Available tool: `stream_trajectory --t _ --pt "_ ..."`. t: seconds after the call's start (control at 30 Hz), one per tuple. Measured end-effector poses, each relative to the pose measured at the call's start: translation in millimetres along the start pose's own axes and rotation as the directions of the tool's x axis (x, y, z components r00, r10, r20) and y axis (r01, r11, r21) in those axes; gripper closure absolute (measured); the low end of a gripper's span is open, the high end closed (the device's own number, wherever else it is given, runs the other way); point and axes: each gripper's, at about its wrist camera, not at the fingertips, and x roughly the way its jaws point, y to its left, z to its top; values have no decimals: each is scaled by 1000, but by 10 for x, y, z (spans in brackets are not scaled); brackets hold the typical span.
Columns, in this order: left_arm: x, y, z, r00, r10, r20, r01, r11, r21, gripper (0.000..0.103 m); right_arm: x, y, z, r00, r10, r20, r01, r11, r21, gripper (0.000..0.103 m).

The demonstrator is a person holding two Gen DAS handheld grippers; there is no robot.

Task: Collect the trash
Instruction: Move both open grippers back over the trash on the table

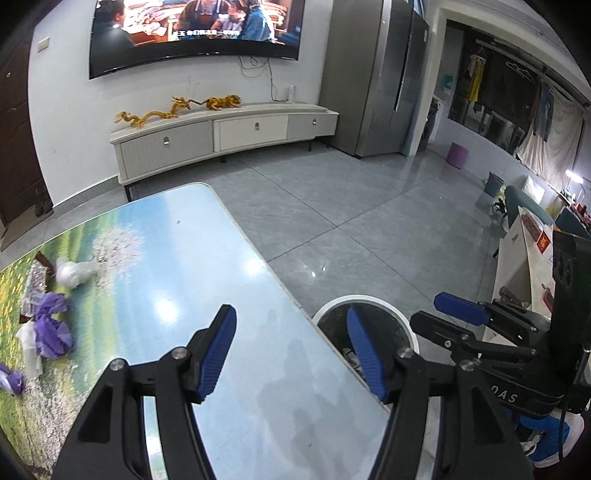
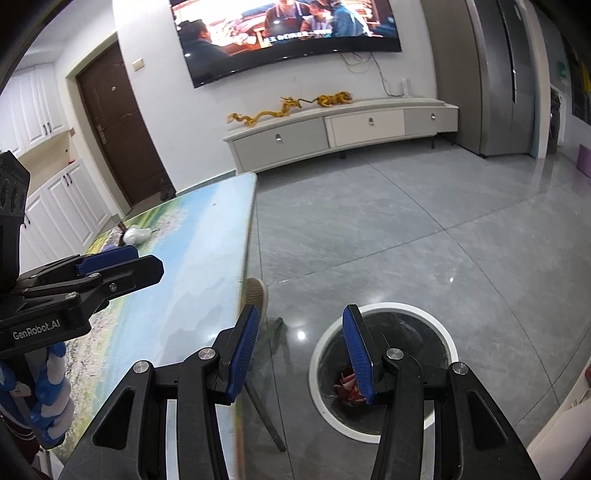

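Note:
A white-rimmed round trash bin (image 1: 404, 321) with a black liner stands on the floor by the table's right edge; it also shows in the right wrist view (image 2: 439, 328), with red wrappers (image 2: 347, 387) inside. My left gripper (image 1: 291, 343) is open and empty over the table's near right edge. My right gripper (image 2: 299, 343) is open and empty above the bin and table edge. On the table's left lie a white crumpled bag (image 1: 74, 273), purple crumpled bags (image 1: 51, 325), white tissue (image 1: 29, 347) and a clear plastic bottle (image 1: 35, 284).
The table (image 1: 192, 266) has a landscape print top. A TV cabinet (image 1: 229, 133) stands against the far wall under a TV (image 1: 199, 29). A tall grey cabinet (image 1: 373, 81) is at the right. A purple stool (image 1: 457, 155) and a sofa (image 1: 524, 206) stand further right.

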Motion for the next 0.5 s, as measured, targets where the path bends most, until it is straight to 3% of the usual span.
stream_trajectory --t 0.5 --pt "-529 366 -157 996 45 79 -41 997 -59 40 -229 562 52 999 29 33 -25 995 -99 55"
